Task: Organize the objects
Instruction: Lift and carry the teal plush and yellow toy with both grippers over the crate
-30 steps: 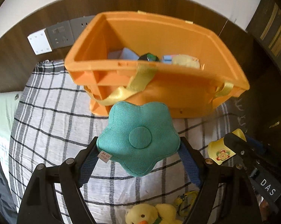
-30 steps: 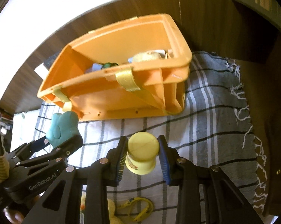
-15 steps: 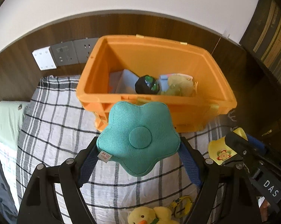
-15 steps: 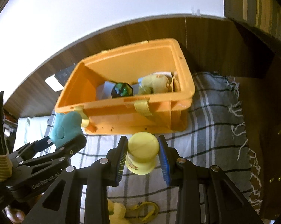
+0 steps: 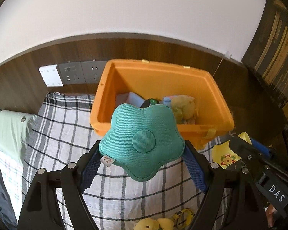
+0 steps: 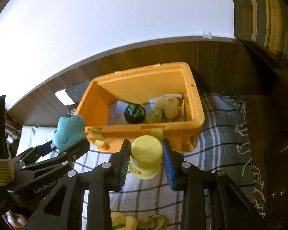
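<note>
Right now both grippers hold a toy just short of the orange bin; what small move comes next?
Probably carry the teal flower cushion forward over the orange bin and open the left jaws: it sits at the near rim, and the bin's left half looks free.

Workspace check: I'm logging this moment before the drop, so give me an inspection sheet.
Surface: checked blanket, fringed at its right edge.
Job's things: orange bin on the blanket, holding a dark ball, a yellow plush and pale boxes; teal flower cushion and yellow cup held in front of it.
Clutter: yellow duck plush and a small yellow strap on the blanket near the cameras.
Grippers: left gripper shut on the cushion; right gripper shut on the cup.
Cables: nothing seen.
Surroundings: wood panel with wall sockets, white wall above, green pillow at left.
</note>
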`<state>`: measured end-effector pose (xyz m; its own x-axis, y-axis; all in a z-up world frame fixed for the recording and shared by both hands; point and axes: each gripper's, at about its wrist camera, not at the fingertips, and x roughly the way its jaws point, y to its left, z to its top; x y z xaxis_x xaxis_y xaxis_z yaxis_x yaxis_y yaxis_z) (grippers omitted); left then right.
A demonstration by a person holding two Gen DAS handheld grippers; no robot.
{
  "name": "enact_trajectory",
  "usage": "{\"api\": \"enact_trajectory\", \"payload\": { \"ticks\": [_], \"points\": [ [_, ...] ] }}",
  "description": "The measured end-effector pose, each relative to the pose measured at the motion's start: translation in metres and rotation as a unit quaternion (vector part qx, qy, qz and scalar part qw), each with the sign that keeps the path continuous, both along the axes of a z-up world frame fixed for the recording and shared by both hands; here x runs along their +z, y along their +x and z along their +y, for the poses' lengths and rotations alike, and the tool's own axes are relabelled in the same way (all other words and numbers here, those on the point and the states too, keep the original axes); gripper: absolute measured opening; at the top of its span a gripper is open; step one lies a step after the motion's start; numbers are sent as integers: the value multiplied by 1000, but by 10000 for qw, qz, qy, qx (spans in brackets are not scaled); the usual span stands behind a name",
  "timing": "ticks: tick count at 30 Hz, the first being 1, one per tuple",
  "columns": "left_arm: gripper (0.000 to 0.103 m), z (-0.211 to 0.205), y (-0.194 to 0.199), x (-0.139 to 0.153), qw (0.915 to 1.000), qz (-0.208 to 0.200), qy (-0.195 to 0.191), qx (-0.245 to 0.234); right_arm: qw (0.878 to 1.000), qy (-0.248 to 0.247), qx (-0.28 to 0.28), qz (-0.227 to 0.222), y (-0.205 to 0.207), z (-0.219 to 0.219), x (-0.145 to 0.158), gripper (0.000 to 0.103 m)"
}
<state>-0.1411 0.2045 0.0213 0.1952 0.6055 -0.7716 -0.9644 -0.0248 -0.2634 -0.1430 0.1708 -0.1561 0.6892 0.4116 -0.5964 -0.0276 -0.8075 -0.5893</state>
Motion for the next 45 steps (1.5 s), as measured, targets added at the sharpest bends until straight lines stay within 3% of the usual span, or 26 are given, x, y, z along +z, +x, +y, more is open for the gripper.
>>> {"api": "enact_trajectory", "payload": {
  "ticks": [25,45],
  "points": [
    [82,47,-14,27,9994,-17,331,136,9966,-247,770,136,-37,14,-38,33],
    [82,107,-11,-7,9997,133,-109,147,9950,-307,931,-170,-20,64,-88,33]
  ]
}}
